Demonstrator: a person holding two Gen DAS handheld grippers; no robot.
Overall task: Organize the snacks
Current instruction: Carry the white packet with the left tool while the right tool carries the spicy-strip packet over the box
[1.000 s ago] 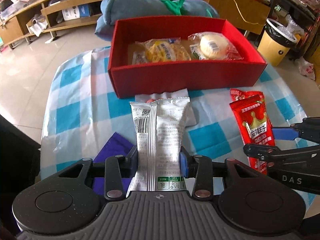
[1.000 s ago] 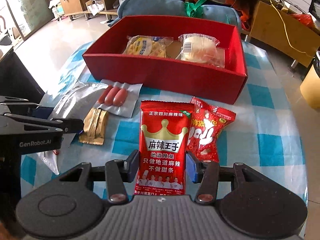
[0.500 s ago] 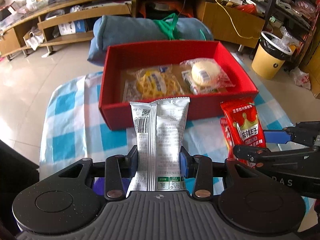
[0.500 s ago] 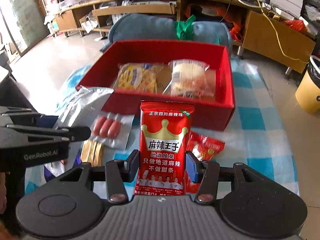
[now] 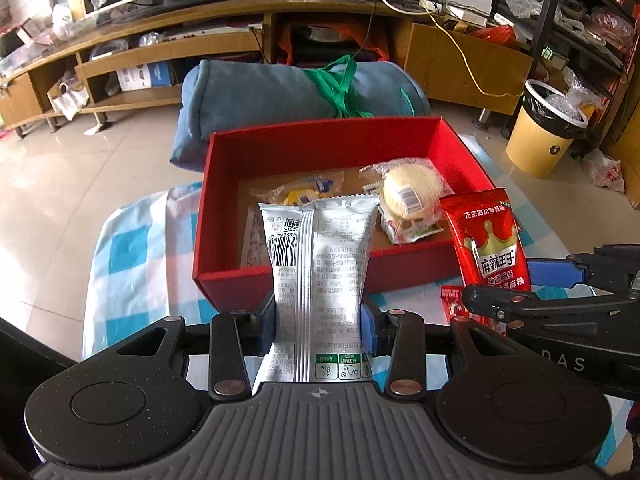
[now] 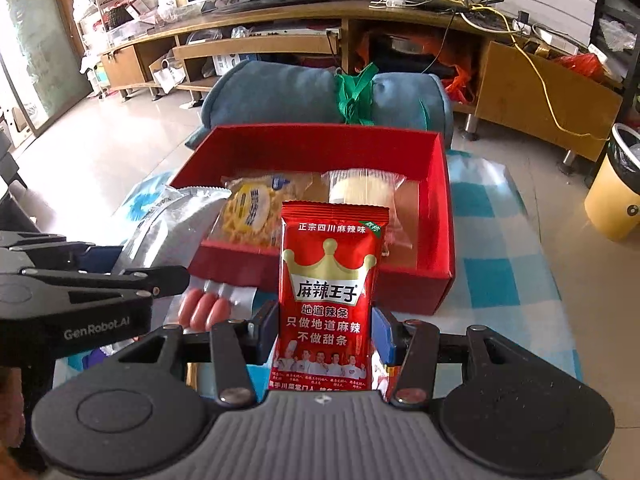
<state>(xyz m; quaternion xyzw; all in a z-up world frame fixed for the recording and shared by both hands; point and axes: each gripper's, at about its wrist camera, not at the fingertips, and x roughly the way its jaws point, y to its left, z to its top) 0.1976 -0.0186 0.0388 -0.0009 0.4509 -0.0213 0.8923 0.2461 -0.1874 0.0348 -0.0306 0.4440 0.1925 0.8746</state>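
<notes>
Left gripper [image 5: 318, 322] clenches a light, crinkly silver foil packet [image 5: 318, 280]; right gripper [image 6: 326, 336] pinches a slippery red spicy-strip pouch [image 6: 330, 292] low, red cardboard box [image 6: 436, 280] at twelve o'clock.

The right gripper [image 6: 326, 330] clamps an upright red spicy-strip packet [image 6: 330, 292] before the red box [image 6: 436, 240]; sausages [image 6: 204, 312] lie near left.

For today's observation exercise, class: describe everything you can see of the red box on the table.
The red box is an open, lidless rectangular tray, seemingly cardboard, with bright red walls and a brown floor. It rests flat on the blue-and-white checked tablecloth, in front of a rolled blue bundle. Inside lie a yellow snack packet and a clear-wrapped round bun. Neither gripper touches it.
</notes>
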